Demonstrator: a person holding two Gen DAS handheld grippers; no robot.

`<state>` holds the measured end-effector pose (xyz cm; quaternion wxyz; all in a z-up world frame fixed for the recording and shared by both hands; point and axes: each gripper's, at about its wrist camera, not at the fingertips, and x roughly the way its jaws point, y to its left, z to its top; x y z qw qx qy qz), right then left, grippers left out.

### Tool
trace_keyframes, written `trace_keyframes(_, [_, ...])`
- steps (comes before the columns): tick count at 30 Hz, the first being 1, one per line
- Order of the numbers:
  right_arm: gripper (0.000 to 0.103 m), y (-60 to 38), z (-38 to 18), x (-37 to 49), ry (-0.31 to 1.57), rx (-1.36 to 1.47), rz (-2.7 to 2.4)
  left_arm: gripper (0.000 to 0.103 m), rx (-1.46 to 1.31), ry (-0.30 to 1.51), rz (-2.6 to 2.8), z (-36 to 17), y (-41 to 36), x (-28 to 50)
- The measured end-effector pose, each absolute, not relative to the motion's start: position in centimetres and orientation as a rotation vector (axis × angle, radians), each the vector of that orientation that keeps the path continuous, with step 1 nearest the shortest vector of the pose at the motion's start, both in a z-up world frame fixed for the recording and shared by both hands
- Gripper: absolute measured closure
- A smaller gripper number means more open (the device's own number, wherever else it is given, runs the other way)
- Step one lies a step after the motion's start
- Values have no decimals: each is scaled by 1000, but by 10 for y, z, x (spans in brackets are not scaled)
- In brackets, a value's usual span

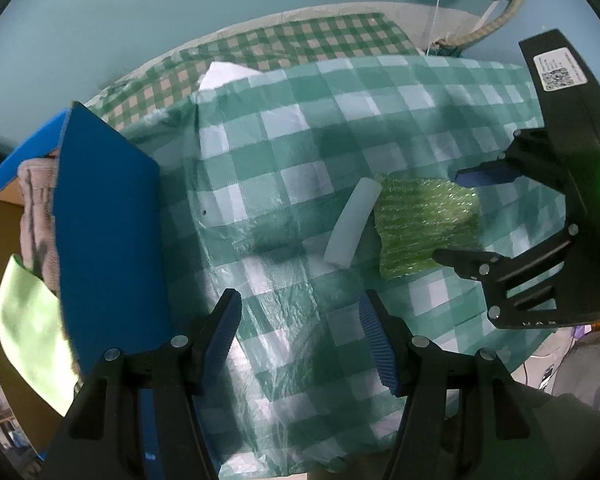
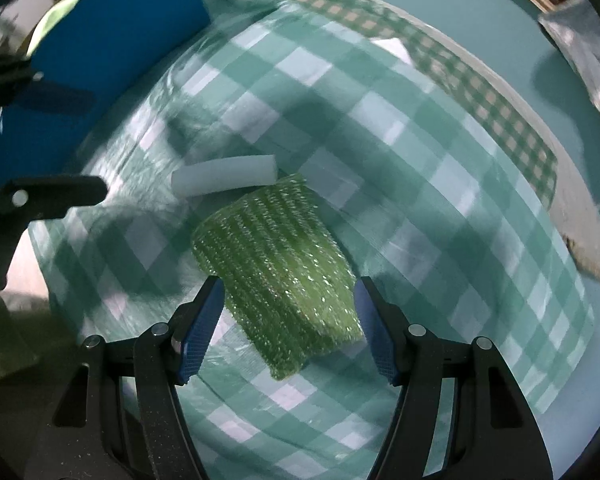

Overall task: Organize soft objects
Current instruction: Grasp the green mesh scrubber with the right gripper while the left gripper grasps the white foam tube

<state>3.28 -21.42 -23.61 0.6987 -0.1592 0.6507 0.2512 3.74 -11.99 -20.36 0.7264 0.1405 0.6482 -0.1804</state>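
A glittery green scrub sponge [image 2: 278, 264] lies on the green checked cloth [image 2: 440, 184], next to a white foam block [image 2: 224, 176]. My right gripper [image 2: 288, 312] is open, its blue pads on either side of the sponge's near end, just above it. In the left wrist view the sponge [image 1: 424, 228] and foam block [image 1: 352, 224] lie ahead, with the right gripper [image 1: 460, 216] open over the sponge's right side. My left gripper [image 1: 300, 340] is open and empty above the cloth.
A blue-sided box [image 1: 104, 240] stands at the left and holds a grey-pink towel [image 1: 36, 208] and a pale green cloth [image 1: 28, 332]. A second, brown-green checked cloth [image 1: 284, 44] lies behind. A bag with a rope strap [image 1: 496, 20] lies at the far right.
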Motion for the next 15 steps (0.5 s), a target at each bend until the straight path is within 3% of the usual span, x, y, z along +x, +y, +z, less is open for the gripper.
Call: trace_keyframes(15, [36, -202, -255, 32, 1458, -506, 611, 40, 298, 1488, -433, -227, -128, 45])
